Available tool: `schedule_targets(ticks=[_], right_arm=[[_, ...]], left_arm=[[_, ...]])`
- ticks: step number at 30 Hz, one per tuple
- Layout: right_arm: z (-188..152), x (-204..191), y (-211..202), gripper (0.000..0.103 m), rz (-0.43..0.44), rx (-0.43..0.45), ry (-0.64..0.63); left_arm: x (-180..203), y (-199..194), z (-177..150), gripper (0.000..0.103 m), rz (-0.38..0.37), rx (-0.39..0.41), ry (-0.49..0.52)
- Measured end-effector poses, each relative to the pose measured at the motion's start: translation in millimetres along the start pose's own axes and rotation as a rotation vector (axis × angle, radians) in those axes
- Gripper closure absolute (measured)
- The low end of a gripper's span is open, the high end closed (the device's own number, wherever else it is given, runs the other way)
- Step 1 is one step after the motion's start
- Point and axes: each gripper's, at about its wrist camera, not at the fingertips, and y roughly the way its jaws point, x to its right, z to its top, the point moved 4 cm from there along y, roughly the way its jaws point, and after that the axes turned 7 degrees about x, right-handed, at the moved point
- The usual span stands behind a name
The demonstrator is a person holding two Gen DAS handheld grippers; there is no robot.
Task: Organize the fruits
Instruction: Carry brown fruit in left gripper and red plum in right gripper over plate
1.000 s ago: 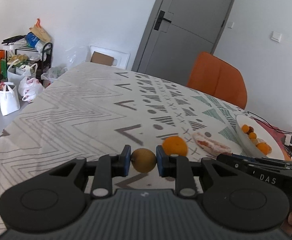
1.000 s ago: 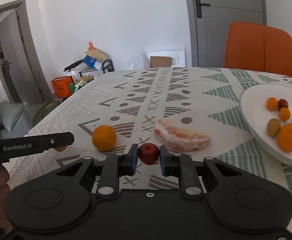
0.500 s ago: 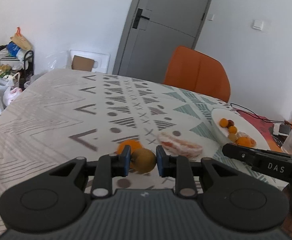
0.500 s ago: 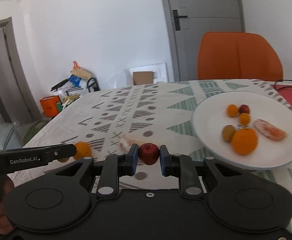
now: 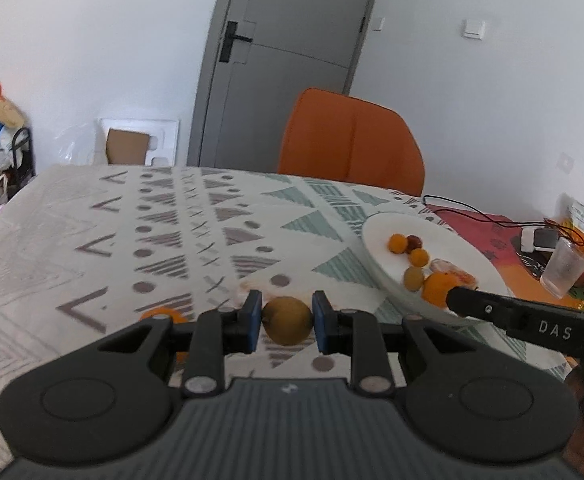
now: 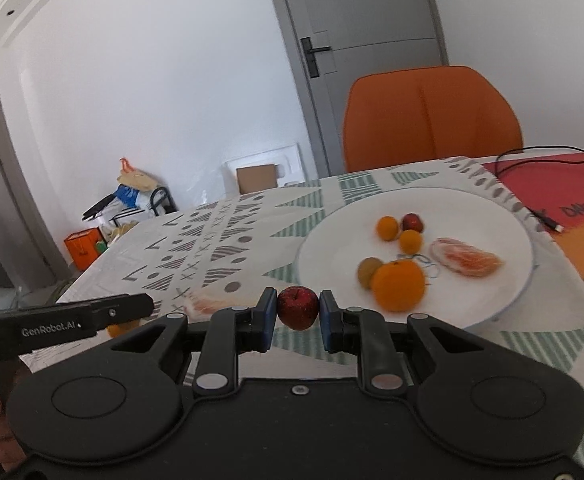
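My left gripper (image 5: 287,320) is shut on a brown-green kiwi (image 5: 287,321), held above the patterned tablecloth. My right gripper (image 6: 297,308) is shut on a small red apple (image 6: 297,307), held just left of the white plate (image 6: 331,248). The plate holds an orange (image 6: 397,285), a kiwi (image 6: 367,272), two small oranges, a red fruit (image 6: 411,222) and a peeled segment (image 6: 467,262). The plate also shows in the left wrist view (image 5: 375,248). An orange (image 5: 160,314) and a peeled segment (image 6: 206,304) lie on the cloth, partly hidden by the fingers.
An orange chair (image 6: 431,116) stands at the table's far side. A red mat (image 6: 563,184) with a black cable lies right of the plate. A clear plastic cup (image 5: 563,268) and packets stand at the far right. Bags and a rack sit on the floor at left.
Both grippers have moved right towards the plate, each still holding its fruit. The plate is now larger and closer in both views; the loose orange and segment have slipped behind the fingers.
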Motion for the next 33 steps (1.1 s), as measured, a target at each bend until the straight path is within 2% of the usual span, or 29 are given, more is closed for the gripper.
schedule_targets(ticks=[21, 23, 33], right_arm=[[2, 66, 1, 0.082, -0.076, 0.032, 0.076], [2, 71, 1, 0.074, -0.077, 0.037, 0.087], [5, 81, -2, 0.073, -0.072, 0.045, 0.106]], left_arm=[[59, 45, 6, 0.078, -0.061, -0.032, 0.090], [65, 48, 7, 0.078, -0.069, -0.031, 0.095], [82, 70, 7, 0.078, -0.096, -0.052, 0.110]])
